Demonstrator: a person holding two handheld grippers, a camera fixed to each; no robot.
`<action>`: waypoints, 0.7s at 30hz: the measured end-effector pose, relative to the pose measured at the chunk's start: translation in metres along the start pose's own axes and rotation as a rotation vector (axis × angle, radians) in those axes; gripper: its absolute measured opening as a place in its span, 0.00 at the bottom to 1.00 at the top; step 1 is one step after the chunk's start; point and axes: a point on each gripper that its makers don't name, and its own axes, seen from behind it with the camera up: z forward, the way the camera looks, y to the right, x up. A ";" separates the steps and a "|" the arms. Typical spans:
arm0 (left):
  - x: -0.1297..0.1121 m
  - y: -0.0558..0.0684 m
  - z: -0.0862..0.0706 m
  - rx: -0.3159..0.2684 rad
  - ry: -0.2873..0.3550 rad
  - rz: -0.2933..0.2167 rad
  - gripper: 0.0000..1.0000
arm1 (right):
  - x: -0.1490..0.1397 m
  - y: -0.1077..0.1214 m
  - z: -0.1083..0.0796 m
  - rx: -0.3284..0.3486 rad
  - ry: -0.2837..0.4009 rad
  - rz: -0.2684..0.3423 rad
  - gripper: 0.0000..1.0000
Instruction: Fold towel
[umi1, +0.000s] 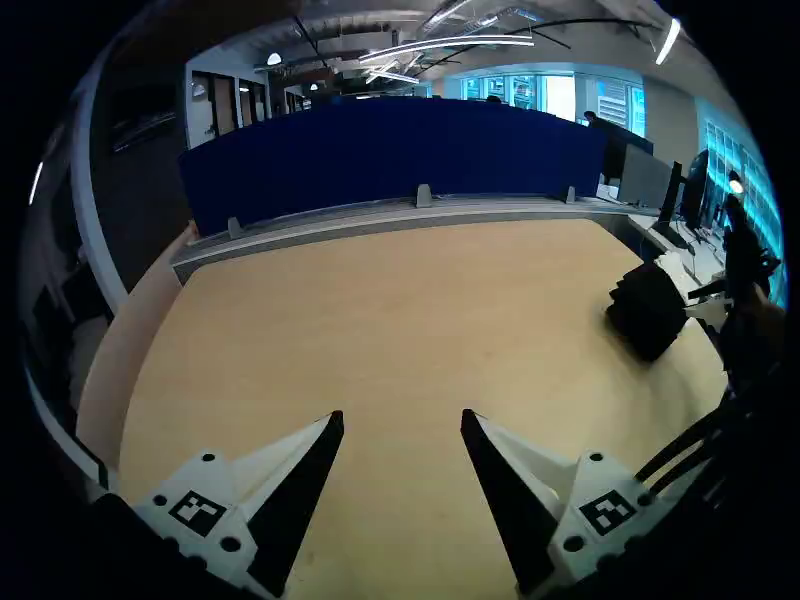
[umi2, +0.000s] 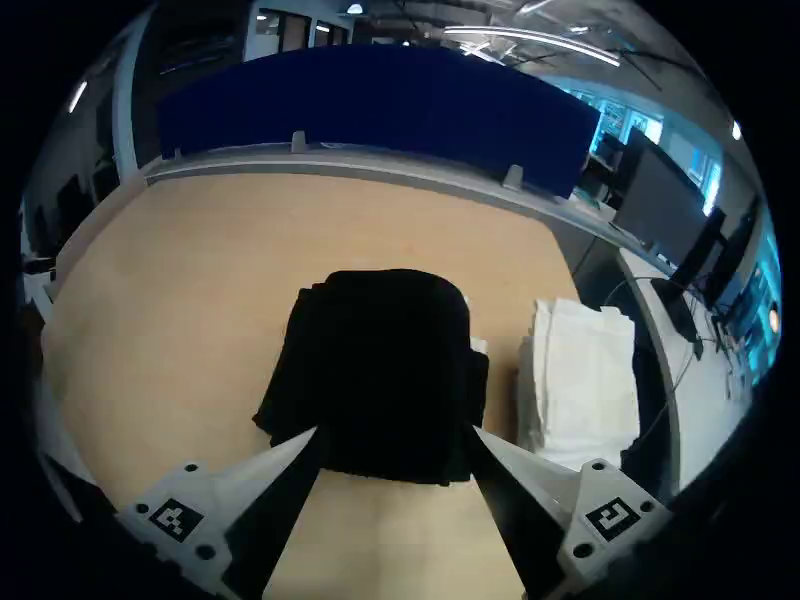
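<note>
A black towel (umi2: 385, 370), folded into a thick bundle, sits between the fingers of my right gripper (umi2: 395, 435), which is shut on its near edge. The bundle hangs over the wooden table (umi2: 180, 290). In the left gripper view the same black towel (umi1: 648, 308) appears at the far right, held just above the table. My left gripper (umi1: 400, 420) stands open over bare table (umi1: 400, 320) with nothing between its fingers.
A stack of folded white towels (umi2: 580, 380) lies at the table's right edge, beside the black bundle. A blue divider panel (umi1: 400, 155) runs along the table's far side. Monitors (umi2: 665, 200) and cables stand on the neighbouring desk to the right.
</note>
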 end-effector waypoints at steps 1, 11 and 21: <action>0.000 -0.001 0.000 0.002 0.000 -0.001 0.87 | 0.002 -0.003 0.002 0.003 0.001 -0.002 1.00; -0.003 -0.011 -0.002 0.015 -0.003 -0.008 0.87 | 0.004 -0.018 0.019 0.018 -0.004 0.015 1.00; -0.008 -0.017 -0.005 0.027 -0.015 -0.007 0.87 | -0.020 -0.014 0.041 0.004 -0.050 0.037 1.00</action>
